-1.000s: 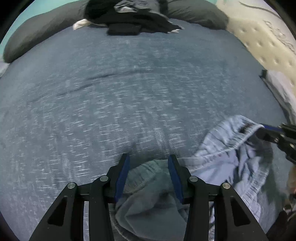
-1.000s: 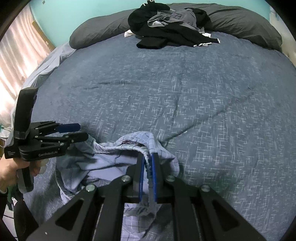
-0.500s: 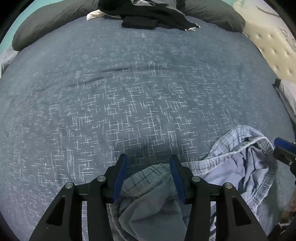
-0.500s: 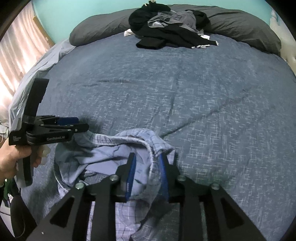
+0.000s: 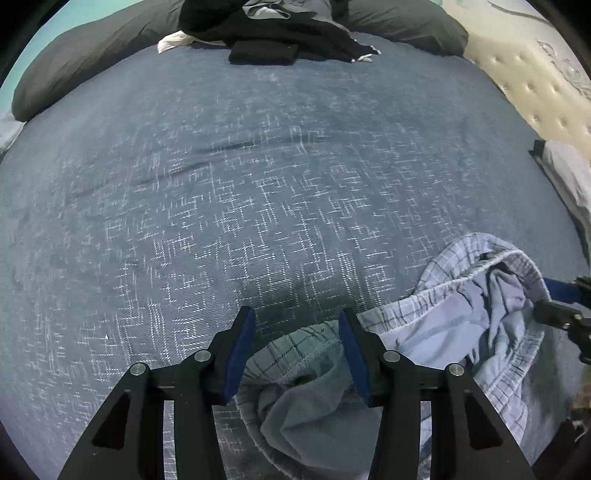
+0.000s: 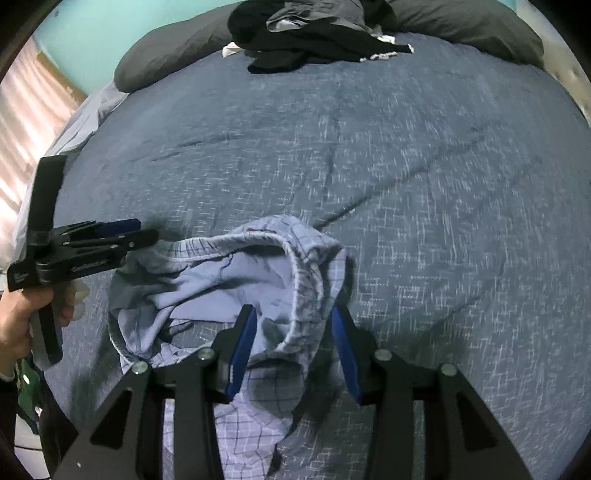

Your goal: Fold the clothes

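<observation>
Released by the opening right gripper [image 6: 293, 347], plaid shorts [image 6: 229, 280] lie crumpled.

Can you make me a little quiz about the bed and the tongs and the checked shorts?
1. True or false: the light blue checked shorts are neatly folded flat.
2. What lies heaped by the dark grey pillows? A) black and grey clothes B) books C) shoes
3. Fill in: the shorts lie on a dark blue ____.

Key:
1. False. They lie crumpled, with the elastic waistband gaping open, between the left tongs and the right tongs, whose jaws are opening around the waistband.
2. A, the clothes pile.
3. bedspread.
</observation>
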A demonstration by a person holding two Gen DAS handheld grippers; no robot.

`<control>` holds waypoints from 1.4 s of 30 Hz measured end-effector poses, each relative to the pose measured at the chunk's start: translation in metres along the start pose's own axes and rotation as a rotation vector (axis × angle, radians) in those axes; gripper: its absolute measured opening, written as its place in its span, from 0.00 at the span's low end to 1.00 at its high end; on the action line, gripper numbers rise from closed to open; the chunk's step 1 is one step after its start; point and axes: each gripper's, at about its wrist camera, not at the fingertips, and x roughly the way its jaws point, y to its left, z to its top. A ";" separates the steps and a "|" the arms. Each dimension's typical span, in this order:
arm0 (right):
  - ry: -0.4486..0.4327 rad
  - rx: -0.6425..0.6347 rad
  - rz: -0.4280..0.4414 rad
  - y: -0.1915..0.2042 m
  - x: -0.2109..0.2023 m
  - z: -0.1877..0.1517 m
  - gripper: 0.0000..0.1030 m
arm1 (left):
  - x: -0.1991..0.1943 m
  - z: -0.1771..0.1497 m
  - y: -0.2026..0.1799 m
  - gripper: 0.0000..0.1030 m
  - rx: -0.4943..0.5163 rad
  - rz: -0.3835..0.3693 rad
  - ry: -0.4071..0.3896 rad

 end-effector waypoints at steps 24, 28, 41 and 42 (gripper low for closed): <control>-0.108 -0.082 -0.044 -0.005 -0.030 0.008 0.10 | -0.029 -0.006 0.006 0.29 0.067 0.010 -0.018; -0.143 -0.103 -0.054 -0.002 -0.045 0.015 0.09 | -0.058 -0.006 0.005 0.28 0.068 0.015 -0.053; -0.275 -0.227 -0.035 0.047 -0.138 0.021 0.07 | -0.190 -0.022 -0.013 0.23 0.096 0.087 -0.207; -0.288 -0.240 -0.035 0.053 -0.149 0.019 0.07 | -0.200 -0.024 -0.015 0.23 0.096 0.092 -0.219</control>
